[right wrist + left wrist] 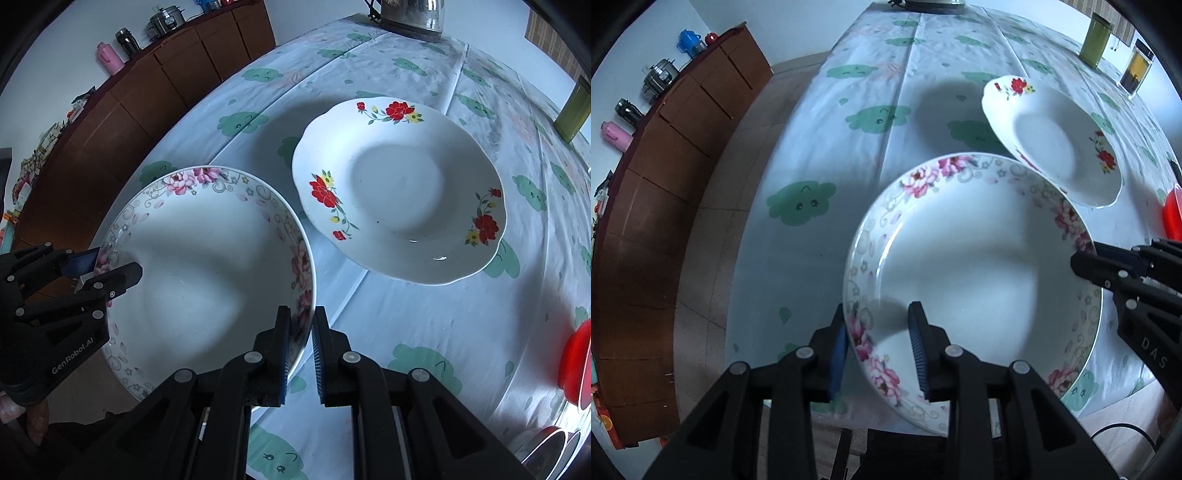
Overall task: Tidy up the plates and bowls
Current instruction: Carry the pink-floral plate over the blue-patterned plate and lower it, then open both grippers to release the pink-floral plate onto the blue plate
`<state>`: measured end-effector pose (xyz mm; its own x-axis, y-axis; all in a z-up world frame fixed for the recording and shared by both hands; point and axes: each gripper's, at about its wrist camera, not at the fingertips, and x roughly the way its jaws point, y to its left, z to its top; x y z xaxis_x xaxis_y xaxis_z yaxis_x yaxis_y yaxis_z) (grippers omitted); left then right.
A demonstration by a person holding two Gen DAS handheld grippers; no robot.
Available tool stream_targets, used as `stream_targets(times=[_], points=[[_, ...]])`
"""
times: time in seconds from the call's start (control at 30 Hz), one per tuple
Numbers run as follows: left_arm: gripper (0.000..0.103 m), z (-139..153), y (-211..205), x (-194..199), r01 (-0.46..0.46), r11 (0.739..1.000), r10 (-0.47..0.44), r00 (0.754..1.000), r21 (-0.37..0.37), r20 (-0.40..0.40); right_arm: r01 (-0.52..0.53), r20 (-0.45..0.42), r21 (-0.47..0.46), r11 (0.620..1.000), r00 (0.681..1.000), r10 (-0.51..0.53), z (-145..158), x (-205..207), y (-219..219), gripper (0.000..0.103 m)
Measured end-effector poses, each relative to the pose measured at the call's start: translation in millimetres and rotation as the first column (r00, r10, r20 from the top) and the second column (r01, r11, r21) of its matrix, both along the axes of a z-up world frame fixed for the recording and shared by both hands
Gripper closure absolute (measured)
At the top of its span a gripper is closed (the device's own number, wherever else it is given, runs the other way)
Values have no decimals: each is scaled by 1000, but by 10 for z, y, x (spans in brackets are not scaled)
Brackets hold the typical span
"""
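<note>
— What's over on the left?

— A brown cabinet [155,85] along the wall, with a pink flask [109,57] and a steel pot [166,18] on top. Then the table [820,147], under a cloth with green clouds.

— And the left gripper [879,347]?

— It straddles the near rim of the pink-flower plate [967,280]. The outer finger sits just outside the rim; the inner one stands inside the plate, apart from the rim. So the jaws are narrow but not pinching; the rim is between them with a gap.

— Where is that plate?

— At the near edge of the table, tilted, its near rim hanging past the edge.

— The right gripper [300,354]?

— On the plate's other side, its jaws nearly closed, clamping the rim between the pads.

— Further right?

— The red-flower plate [399,188], just beyond the first. From the left camera their rims overlap; whether they touch I cannot tell. Past it, a green tin [1095,40], and something red [576,365] at the edge.

— At the far end?

— A steel kettle [410,14].
</note>
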<state>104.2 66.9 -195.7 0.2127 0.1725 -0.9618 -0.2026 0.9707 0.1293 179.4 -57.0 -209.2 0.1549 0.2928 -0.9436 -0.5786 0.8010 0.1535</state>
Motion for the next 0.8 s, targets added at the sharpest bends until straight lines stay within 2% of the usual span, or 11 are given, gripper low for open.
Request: stream_targets(times=[0.23,0.53,0.6,0.67,0.73,0.77,0.8], points=[[73,-27,-43,-9,22,999,-22,1000,38,-18,-4,17,-20,1000,1000,5,8,-27,30,90],[70,-14,-12,-8,19,1000,-19,1000,9,-10,-24,48,-61,998,998,27,10,-75,71,88],[57,-11,18,-2,9,1000,-10,1000,-27,-5,-33,58,-73,997,998,37,11,-89,82,88],[56,-12,35,-5,-2,998,1,1000,-55,-4,-33,56,-66,997,998,36,13,-86,68,88],[53,-11,38,0,-5,999,5,1000,-47,-3,-32,51,-53,998,998,34,15,-81,49,87],[45,-11,45,6,-10,999,10,1000,-44,-3,-31,49,-48,998,998,34,16,-77,46,86],[39,-8,63,8,-21,999,21,1000,-43,-1,-31,44,-39,999,998,32,13,-71,41,81]])
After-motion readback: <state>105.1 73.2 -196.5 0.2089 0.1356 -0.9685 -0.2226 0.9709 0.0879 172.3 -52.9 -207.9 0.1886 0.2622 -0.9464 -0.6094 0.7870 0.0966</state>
